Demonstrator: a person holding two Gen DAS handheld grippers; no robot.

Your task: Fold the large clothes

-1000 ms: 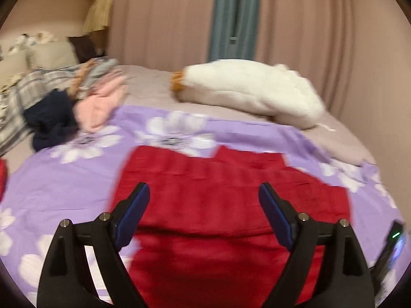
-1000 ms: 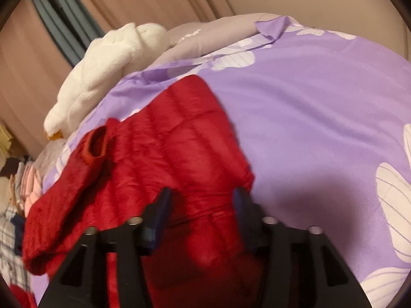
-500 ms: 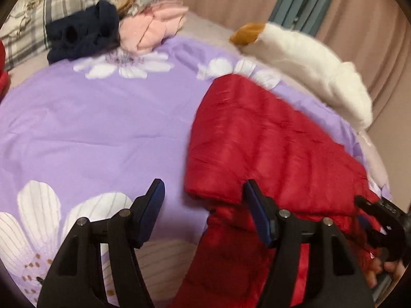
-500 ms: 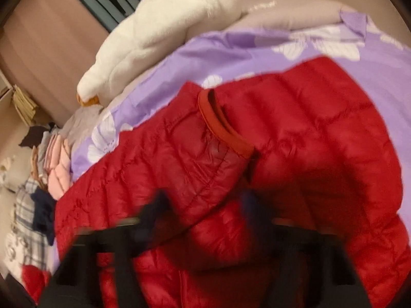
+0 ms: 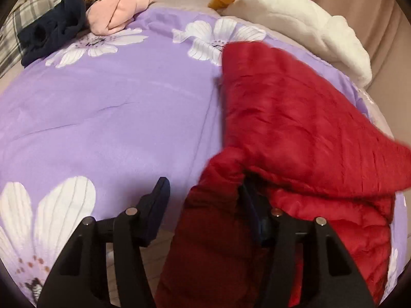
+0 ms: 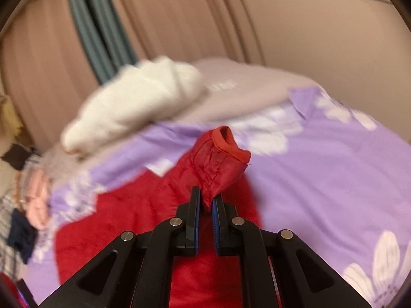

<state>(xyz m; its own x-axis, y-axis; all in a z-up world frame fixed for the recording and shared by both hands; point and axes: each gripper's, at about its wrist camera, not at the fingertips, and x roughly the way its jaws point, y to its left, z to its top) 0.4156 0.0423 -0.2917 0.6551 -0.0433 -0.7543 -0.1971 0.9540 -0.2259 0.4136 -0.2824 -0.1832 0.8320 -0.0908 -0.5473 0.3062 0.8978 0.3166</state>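
Right gripper clamped on the red quilted puffer jacket's cuff, left gripper just narrowing, jacket fold between, unpinched.

One red quilted jacket lies right of centre in the left wrist view. One purple flowered bedcover fills the frame's middle. One white plush toy sits at the upper right. At the upper left are one pink garment, one navy garment and one plaid cloth. Two grippers show: the left gripper and the right gripper.
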